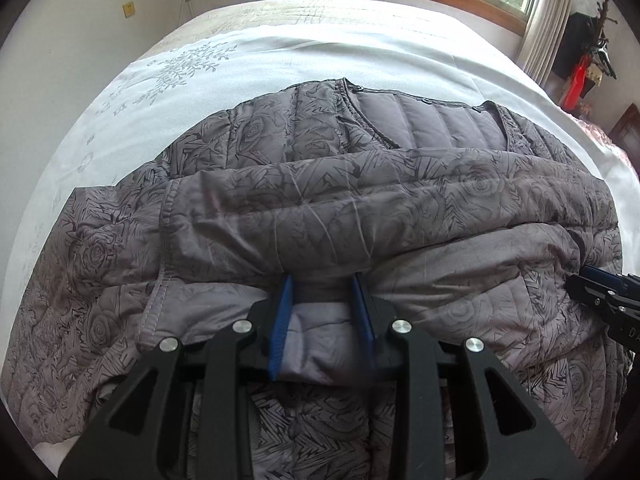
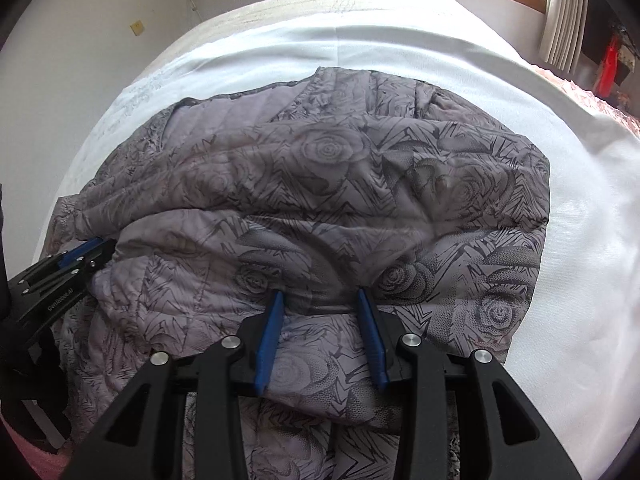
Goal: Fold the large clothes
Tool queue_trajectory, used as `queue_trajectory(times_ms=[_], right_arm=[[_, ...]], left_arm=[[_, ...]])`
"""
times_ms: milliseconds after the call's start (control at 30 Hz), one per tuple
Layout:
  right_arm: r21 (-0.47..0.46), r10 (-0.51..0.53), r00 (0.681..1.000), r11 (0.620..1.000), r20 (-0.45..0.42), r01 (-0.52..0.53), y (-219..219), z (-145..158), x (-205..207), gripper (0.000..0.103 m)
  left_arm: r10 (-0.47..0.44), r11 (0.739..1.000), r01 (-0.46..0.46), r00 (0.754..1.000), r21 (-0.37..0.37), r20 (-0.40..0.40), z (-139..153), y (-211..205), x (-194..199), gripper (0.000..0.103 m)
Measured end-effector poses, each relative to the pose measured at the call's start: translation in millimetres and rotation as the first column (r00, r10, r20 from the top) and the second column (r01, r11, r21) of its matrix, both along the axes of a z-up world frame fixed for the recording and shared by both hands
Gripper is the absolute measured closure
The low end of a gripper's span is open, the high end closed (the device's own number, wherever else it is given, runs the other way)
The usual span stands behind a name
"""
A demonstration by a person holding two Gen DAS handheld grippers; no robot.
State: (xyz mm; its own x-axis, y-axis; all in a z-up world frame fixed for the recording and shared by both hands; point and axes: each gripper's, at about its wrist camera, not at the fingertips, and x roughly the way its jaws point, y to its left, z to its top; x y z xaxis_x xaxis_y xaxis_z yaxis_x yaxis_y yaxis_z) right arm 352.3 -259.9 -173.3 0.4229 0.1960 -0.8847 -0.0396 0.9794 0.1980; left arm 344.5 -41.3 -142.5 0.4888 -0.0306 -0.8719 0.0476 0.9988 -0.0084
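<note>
Big grey jacket [image 1: 320, 200] lies across middle of bed [image 1: 280, 52], long way left to right. Left gripper [image 1: 323, 280] pinches near hem fold. Right gripper [image 2: 320, 296] pinches same hem further right. Rest of jacket stretches away toward far edge.

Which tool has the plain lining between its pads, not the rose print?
The left tool: pale unprinted jacket lining sits between its pads. The right tool has rose-printed outer fabric between its pads.
</note>
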Motion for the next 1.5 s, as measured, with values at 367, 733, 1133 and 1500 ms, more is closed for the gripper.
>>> queue_trajectory(times_ms=[367,733,1133,1500], right_arm=[[0.055,0.014,1.000,0.998,0.015,-0.015,-3,36,-4,0.045],[0.013,0.016,1.000,1.000,-0.021,-0.016,-4,46,-14,0.040],[-0.010,0.034,0.998,0.999,-0.044,-0.035,5,41,-15,0.040],[-0.042,0.028,0.998,0.999,-0.059,-0.031,4,35,-16,0.040]], left_arm=[[0.013,1.000,-0.013,1.000,0.003,-0.007,25,14,-12,0.061],[0.238,0.971,-0.238,0.971,0.022,-0.023,49,128,-76,0.050],[0.709,0.704,-0.696,0.701,0.140,-0.082,35,333,-201,0.049],[0.866,0.446,-0.884,0.466,-0.143,-0.179,-2,451,-257,0.044]])
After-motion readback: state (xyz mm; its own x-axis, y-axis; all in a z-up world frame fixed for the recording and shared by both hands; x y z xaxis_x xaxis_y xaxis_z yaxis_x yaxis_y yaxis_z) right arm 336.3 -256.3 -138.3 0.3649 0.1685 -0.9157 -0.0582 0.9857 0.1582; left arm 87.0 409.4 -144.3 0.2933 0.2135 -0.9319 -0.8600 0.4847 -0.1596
